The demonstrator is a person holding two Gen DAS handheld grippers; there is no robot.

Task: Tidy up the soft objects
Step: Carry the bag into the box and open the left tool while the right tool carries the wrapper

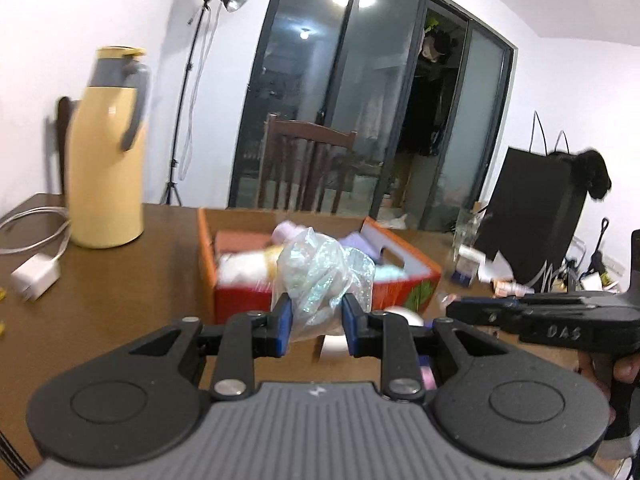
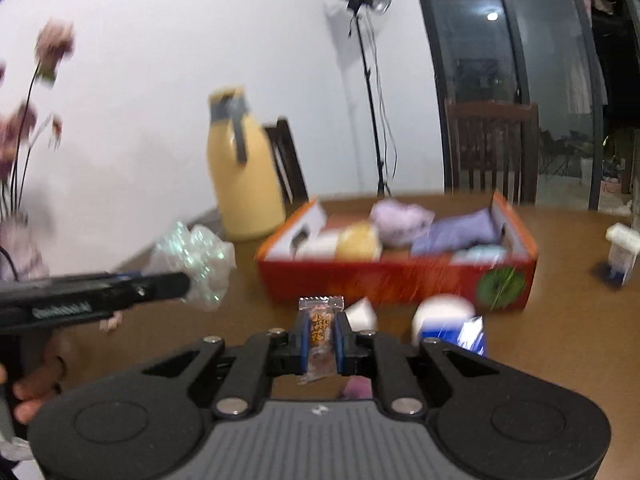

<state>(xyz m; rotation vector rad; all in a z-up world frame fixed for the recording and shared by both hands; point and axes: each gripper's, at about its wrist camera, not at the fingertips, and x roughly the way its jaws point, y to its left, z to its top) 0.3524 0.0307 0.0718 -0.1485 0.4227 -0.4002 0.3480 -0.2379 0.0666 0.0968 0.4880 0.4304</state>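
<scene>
Left gripper (image 1: 314, 320) clamps a crinkled clear plastic bag (image 1: 320, 276), raised near the orange box (image 2: 396, 276) on the counter (image 2: 560, 320). Right gripper (image 2: 322, 336) pinches a small snack packet (image 2: 320, 332).

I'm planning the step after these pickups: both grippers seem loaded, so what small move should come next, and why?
Probably carry the clear plastic bag forward over the orange box and release it. The left gripper is shut on it, the box lies just ahead holding other soft things; the right gripper grips a snack packet.
</scene>
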